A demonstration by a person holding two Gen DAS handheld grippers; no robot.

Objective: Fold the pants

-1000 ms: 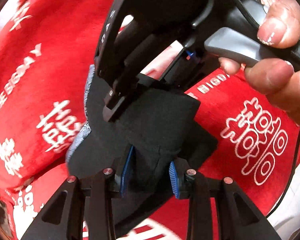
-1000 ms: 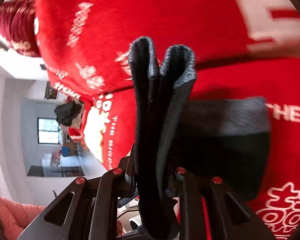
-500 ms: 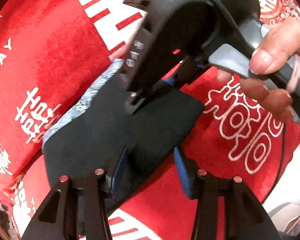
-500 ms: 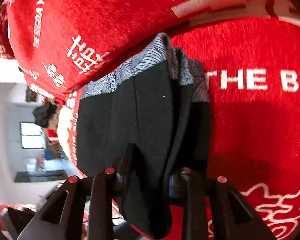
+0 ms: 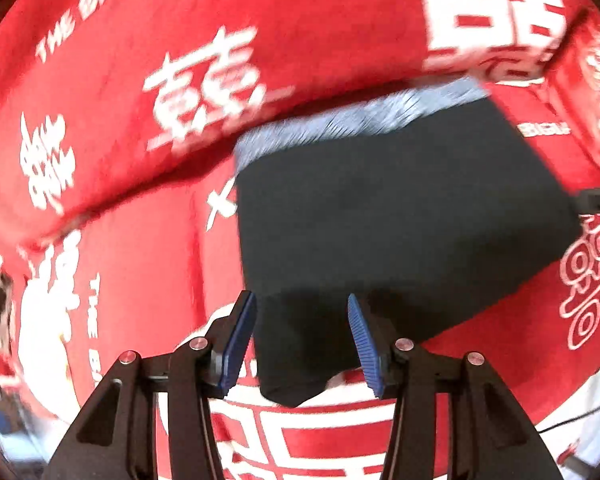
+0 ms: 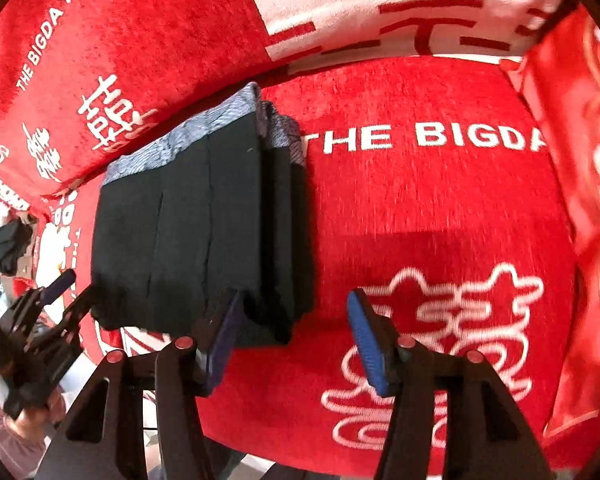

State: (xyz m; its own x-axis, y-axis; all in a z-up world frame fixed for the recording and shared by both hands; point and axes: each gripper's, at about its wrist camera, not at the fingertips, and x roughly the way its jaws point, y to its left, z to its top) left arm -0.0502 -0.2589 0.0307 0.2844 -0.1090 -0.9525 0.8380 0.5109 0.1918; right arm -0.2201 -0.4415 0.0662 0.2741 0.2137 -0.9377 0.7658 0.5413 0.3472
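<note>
The black pants with a blue-grey patterned waistband lie folded into a flat rectangle on the red sofa seat, waistband against the backrest. In the right wrist view the folded pants show stacked layers at their right edge. My left gripper is open, its blue pads either side of the pants' near edge, not clamping it. My right gripper is open; its left pad is by the pants' near right corner, the right pad over bare sofa. The left gripper also shows in the right wrist view.
The red sofa cover with white lettering spans seat and backrest. A red cushion stands at the right. A dark garment lies beyond the sofa's left end. The seat's front edge is just under both grippers.
Both grippers let go of the pants and opened. The pants, held up and bunched a second ago, now lie flat and folded on the seat. Both grippers drew back toward the front edge.
</note>
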